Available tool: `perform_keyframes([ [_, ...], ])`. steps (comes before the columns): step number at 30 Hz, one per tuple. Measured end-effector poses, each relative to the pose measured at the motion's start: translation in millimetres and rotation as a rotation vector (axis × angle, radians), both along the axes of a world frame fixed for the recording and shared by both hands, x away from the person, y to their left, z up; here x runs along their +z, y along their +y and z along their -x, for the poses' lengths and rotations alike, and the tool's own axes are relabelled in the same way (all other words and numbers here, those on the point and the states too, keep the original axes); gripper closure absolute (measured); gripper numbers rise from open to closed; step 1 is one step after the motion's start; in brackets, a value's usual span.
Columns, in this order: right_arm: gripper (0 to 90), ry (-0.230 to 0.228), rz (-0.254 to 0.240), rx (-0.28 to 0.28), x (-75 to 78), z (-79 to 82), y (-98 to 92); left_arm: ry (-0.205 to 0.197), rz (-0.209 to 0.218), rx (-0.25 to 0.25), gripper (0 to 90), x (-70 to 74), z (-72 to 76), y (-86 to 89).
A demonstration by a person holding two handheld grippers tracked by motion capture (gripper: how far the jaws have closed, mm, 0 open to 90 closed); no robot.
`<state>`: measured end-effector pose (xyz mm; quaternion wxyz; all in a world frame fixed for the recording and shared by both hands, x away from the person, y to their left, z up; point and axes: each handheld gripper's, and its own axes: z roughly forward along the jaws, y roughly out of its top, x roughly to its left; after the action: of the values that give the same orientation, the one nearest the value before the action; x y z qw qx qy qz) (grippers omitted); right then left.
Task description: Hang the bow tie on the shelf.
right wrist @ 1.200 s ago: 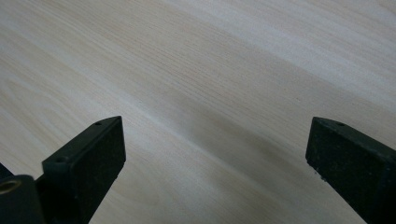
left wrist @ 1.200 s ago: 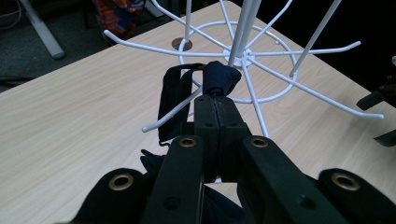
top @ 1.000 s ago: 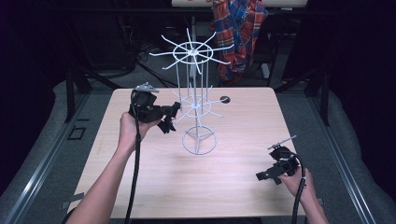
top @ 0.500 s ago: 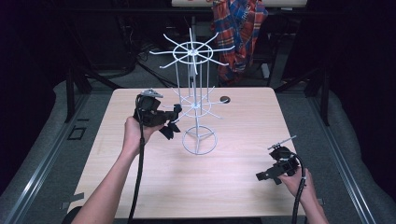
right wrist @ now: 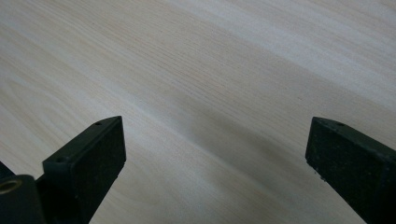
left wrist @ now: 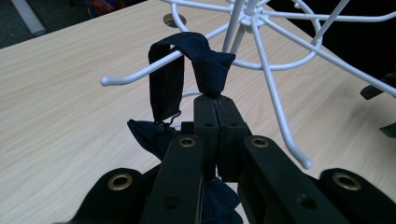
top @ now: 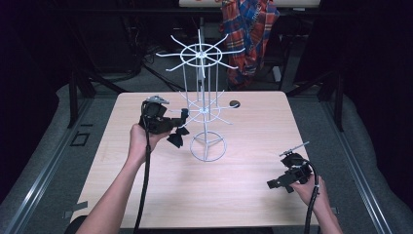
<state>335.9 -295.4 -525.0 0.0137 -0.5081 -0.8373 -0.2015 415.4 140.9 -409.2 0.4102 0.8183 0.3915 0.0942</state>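
My left gripper (left wrist: pixel 215 105) pinches a dark navy cloth strap (left wrist: pixel 187 70) looped over a lower arm of the white wire rack (top: pixel 204 112); the strap hangs mostly downward, soft and folded. My right gripper (right wrist: pixel 215 154) is spread wide over the bare bench (top: pixel 243 185).

Rack (top: pixel 202 105): white wire throughout, hooks and ring base alike.
Cloth (left wrist: pixel 187 65): plain dark navy, no pattern.
Left hand-held gripper (left wrist: pixel 215 109): black jaws, brass-coloured rivets, black cable.
Right hand-held gripper (top: pixel 282 181): black, with matt black pads (right wrist: pixel 88 161).
Worktop (top: pixel 243 185): pale beige wood grain, fine lengthwise streaks, one dark round hole (top: pixel 234 104).
Shirt (top: pixel 248 29): red, blue and white plaid.
Floor (top: pixel 58 141): grey.
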Motion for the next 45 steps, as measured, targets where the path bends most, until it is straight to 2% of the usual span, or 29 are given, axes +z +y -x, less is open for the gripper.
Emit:
perform_keyframes([
  [13,4.6,-0.002,-0.002,0.001,-0.2,0.1,0.6,0.026,-0.005,-0.003,88.4,-11.1,-3.9,2.1],
  [14,4.6,-0.007,0.013,0.002,-0.4,0.0,0.3,0.027,-0.008,-0.006,88.1,-11.9,-4.1,2.7],
  [23,4.6,-0.008,0.012,0.002,-0.7,-0.1,0.1,0.033,0.002,-0.013,80.4,-15.3,-3.8,5.5],
  [24,4.6,-0.001,-0.008,0.003,-0.7,0.0,0.3,0.032,0.001,-0.011,80.4,-15.3,-3.6,5.5],
  [26,4.6,0.0,-0.007,0.001,-0.6,0.1,0.2,0.027,0.001,-0.006,78.2,-15.4,-3.0,6.9],
  [31,4.6,-0.004,-0.007,-0.003,-0.8,0.3,0.3,0.028,-0.003,0.018,67.4,-16.4,-2.0,13.7],
  [32,4.6,-0.004,-0.007,-0.003,-0.8,0.3,0.3,0.032,0.001,0.03,67.4,-16.8,-1.8,15.3],
  [33,4.6,-0.003,-0.008,-0.001,-0.6,0.3,0.4,0.038,0.0,0.042,59.1,-16.8,-1.4,17.2],
  [35,4.6,0.0,-0.002,0.004,0.0,0.1,0.3,0.037,-0.014,0.087,49.6,-16.5,0.6,21.2],
  [37,4.5,0.0,-0.002,0.004,0.1,0.2,0.3,0.04,-0.024,0.094,42.0,-15.8,1.6,22.7],
  [38,4.5,0.0,-0.002,0.004,0.1,0.2,0.3,0.04,-0.024,0.097,42.0,-15.7,2.7,24.2],
  [39,4.5,-0.001,-0.002,0.003,0.1,0.2,0.2,0.037,-0.037,0.105,36.7,-15.3,5.6,27.3],
  [41,4.5,-0.003,0.005,0.004,0.2,0.2,0.1,0.034,-0.046,0.107,32.7,-15.1,7.2,29.6],
  [45,4.4,-0.006,0.007,0.001,-0.1,0.2,0.5,0.033,-0.049,0.129,28.0,-15.2,15.4,40.8],
])
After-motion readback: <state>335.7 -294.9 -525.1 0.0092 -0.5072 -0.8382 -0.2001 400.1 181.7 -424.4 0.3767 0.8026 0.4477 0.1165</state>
